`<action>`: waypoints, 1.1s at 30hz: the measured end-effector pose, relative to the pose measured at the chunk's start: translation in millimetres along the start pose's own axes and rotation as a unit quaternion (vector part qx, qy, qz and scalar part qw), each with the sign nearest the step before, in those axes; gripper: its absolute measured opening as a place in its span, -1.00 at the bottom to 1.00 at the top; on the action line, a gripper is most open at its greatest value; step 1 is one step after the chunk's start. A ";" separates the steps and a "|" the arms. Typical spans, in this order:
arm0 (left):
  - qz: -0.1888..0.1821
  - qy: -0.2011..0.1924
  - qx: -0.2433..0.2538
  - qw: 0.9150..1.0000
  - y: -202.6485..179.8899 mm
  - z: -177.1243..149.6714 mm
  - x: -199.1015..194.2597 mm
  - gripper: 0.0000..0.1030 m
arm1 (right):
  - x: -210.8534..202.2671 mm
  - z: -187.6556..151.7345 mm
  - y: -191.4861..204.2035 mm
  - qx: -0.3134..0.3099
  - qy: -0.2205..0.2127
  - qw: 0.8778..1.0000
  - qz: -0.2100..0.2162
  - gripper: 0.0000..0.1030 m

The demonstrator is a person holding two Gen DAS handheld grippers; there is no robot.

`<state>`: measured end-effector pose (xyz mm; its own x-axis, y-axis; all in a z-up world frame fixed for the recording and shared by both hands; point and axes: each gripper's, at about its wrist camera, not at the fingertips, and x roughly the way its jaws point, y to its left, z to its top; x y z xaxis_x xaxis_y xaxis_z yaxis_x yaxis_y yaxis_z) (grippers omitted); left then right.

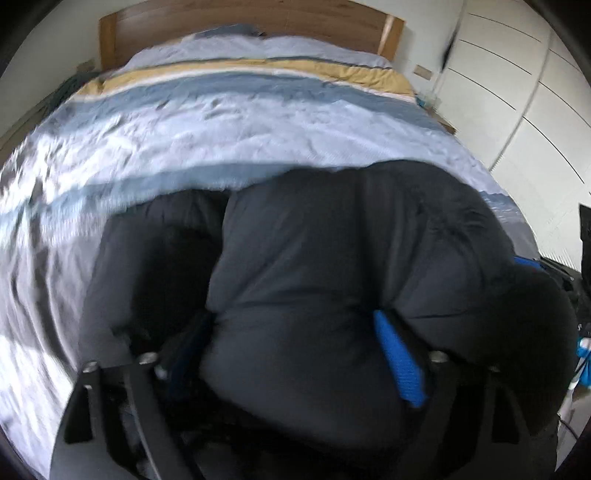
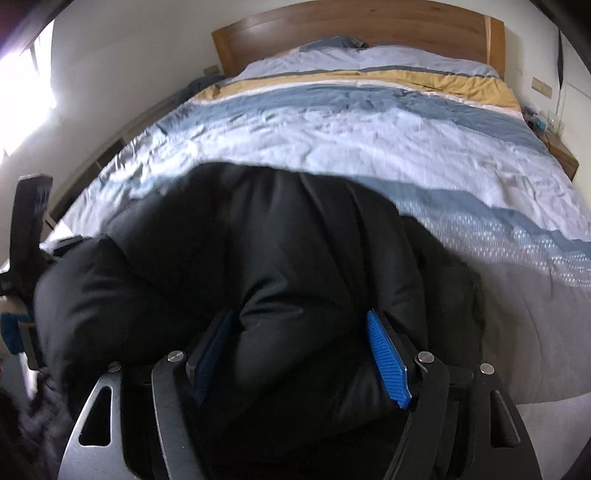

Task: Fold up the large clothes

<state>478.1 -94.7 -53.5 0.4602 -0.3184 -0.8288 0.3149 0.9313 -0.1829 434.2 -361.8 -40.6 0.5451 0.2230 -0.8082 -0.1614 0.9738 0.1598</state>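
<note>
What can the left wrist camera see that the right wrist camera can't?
Only the left wrist view shows the white wardrobe doors. Only the right wrist view shows the bright window and the other gripper's body at the left edge. Both show the black puffy jacket bunched between blue-padded jaws, the striped duvet and the wooden headboard.

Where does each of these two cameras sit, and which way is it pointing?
Left wrist: sits on the left gripper, looking along its fingers over the black jacket toward the headboard; blue pads show.
Right wrist: sits on the right gripper, same direction; its pads pinch the jacket.
Shared: jacket, striped bed, headboard.
</note>
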 end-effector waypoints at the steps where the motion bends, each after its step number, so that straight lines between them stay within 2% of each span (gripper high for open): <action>1: -0.006 0.003 -0.010 1.000 3.6 -5.0 5.6 0.80 | 2.9 -3.5 0.9 -0.003 -0.002 1.000 -0.003 0.39; 8: 0.018 -0.011 -0.001 1.000 -2.7 -16.5 6.0 0.81 | 7.0 -10.9 1.4 -0.010 0.002 1.000 -0.014 0.41; 13: 0.040 -0.031 0.007 0.999 -2.4 -16.0 -33.6 0.80 | -23.6 -7.5 7.4 -0.023 0.029 0.999 -0.034 0.40; 15: 0.051 -0.049 0.015 0.997 -3.8 -12.2 -55.9 0.80 | -41.5 -2.9 9.6 -0.022 0.024 0.999 -0.034 0.40; 21: 0.018 -0.094 0.026 0.995 -20.5 5.3 -109.4 0.80 | -78.7 18.9 27.4 -0.023 -0.014 1.000 -0.008 0.40; 25: -0.010 -0.080 0.056 0.995 -40.7 5.3 -103.2 0.80 | -66.0 19.6 40.7 -0.042 0.000 0.999 0.010 0.40; 28: -0.018 -0.043 0.078 0.996 -59.3 -14.4 -75.8 0.80 | -45.9 3.3 45.6 -0.055 0.029 0.998 0.019 0.40; 31: 0.000 -0.020 0.097 0.995 -69.5 -39.9 -54.2 0.80 | -29.2 -13.9 41.3 -0.051 0.048 0.997 0.018 0.40; 33: 0.005 -0.009 0.090 0.996 -68.2 -52.6 -43.9 0.81 | -25.7 -21.1 33.1 -0.036 0.050 0.998 0.019 0.40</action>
<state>392.8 -134.9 -32.4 0.4787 -0.3137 -0.8200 0.4526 0.8885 -0.0757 397.5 -336.1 -26.5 0.4527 0.2513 -0.8555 -0.2413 0.9582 0.1537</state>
